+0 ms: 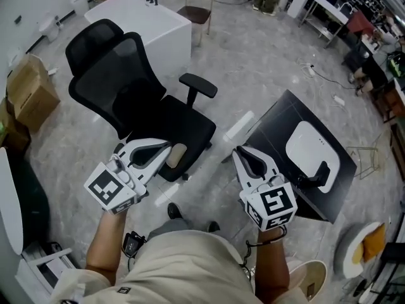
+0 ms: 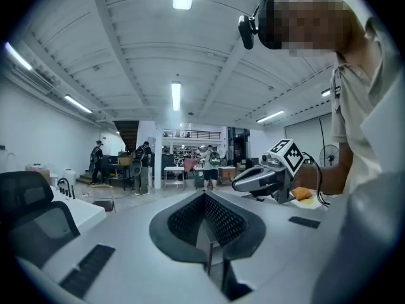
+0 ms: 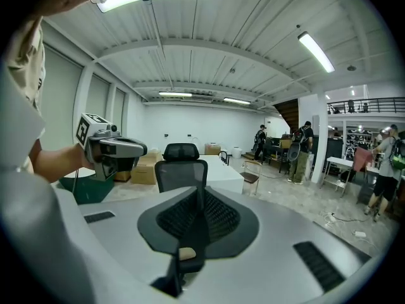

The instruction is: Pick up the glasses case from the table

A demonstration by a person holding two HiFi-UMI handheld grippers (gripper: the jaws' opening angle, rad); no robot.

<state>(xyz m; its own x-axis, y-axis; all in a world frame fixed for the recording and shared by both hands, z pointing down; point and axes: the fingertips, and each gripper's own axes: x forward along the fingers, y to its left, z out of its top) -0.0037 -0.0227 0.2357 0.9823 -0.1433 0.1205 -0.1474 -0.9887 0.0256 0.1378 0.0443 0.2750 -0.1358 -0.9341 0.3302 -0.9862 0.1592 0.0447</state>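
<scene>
A white rounded object [image 1: 310, 149], which may be the glasses case, lies on a black table [image 1: 278, 122] at the right of the head view, with a black item [image 1: 318, 175] beside it. Both grippers are held in front of the person's body, well short of that table. My left gripper [image 1: 169, 145] is shut and empty, its jaws [image 2: 204, 195] pointing level across the room. My right gripper [image 1: 239, 149] also has its jaws together [image 3: 193, 192] with nothing held. Each gripper shows in the other's view: the right gripper [image 2: 235, 183] and the left gripper [image 3: 143, 149].
A black office chair [image 1: 145, 100] stands just ahead of the grippers, with a beige oval thing [image 1: 177, 155] at its seat edge. Behind are a white cabinet [image 1: 149, 24], cardboard boxes [image 1: 28, 90] and a wooden chair [image 1: 196, 8]. A plate with food [image 1: 364, 249] sits lower right. People [image 2: 142, 166] stand far off.
</scene>
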